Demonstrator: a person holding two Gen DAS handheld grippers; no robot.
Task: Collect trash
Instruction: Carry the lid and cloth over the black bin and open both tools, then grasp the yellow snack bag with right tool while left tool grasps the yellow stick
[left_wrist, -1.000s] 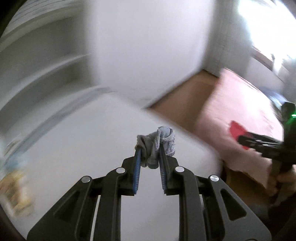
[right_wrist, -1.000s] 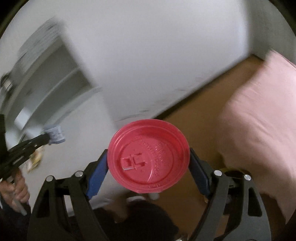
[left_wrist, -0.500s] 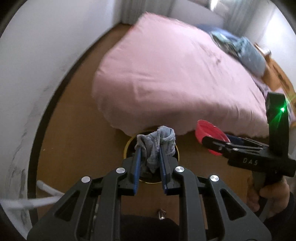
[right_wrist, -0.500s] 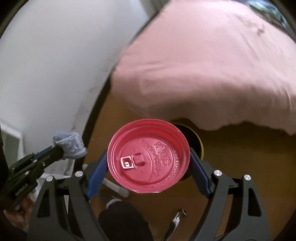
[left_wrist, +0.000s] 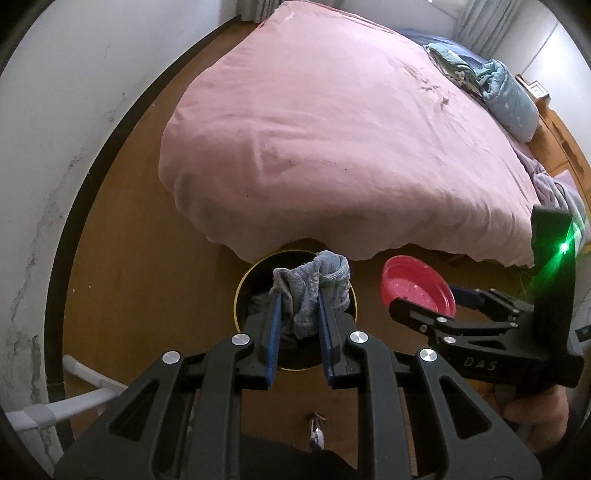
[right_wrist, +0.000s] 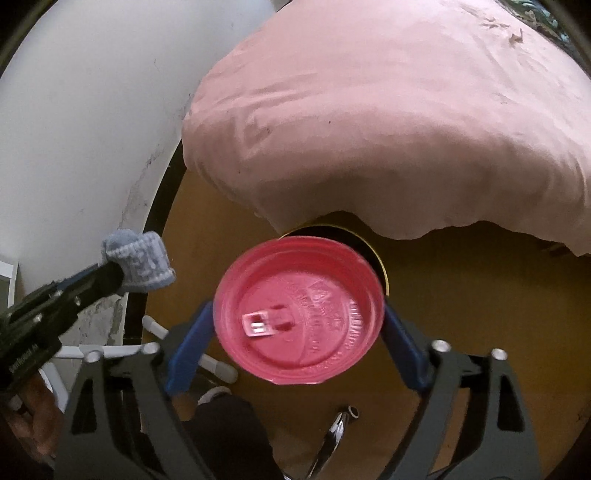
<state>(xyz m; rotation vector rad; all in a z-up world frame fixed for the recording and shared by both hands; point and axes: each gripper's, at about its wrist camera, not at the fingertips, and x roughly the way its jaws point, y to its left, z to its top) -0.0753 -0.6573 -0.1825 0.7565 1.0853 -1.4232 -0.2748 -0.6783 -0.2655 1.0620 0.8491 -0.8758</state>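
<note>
My left gripper (left_wrist: 297, 306) is shut on a crumpled grey-blue cloth (left_wrist: 314, 288) and holds it right above a round black bin with a gold rim (left_wrist: 240, 295) on the wooden floor. My right gripper (right_wrist: 299, 314) is shut on a red plastic cup lid (right_wrist: 299, 310), held just over the near side of the same bin (right_wrist: 373, 254). In the left wrist view the right gripper (left_wrist: 421, 295) with the lid (left_wrist: 417, 290) is to the right of the bin. In the right wrist view the left gripper (right_wrist: 114, 273) with the cloth (right_wrist: 138, 262) is at the left.
A bed with a pink cover (left_wrist: 332, 129) overhangs the far side of the bin. A white wall (left_wrist: 55, 110) with a dark baseboard runs along the left. A white rack leg (left_wrist: 74, 402) and a small metal object (left_wrist: 317, 435) lie on the floor near me.
Both grippers swung from the white shelf and table down toward the floor. They now hang lower and closer over the bin, each holding the same thing.
</note>
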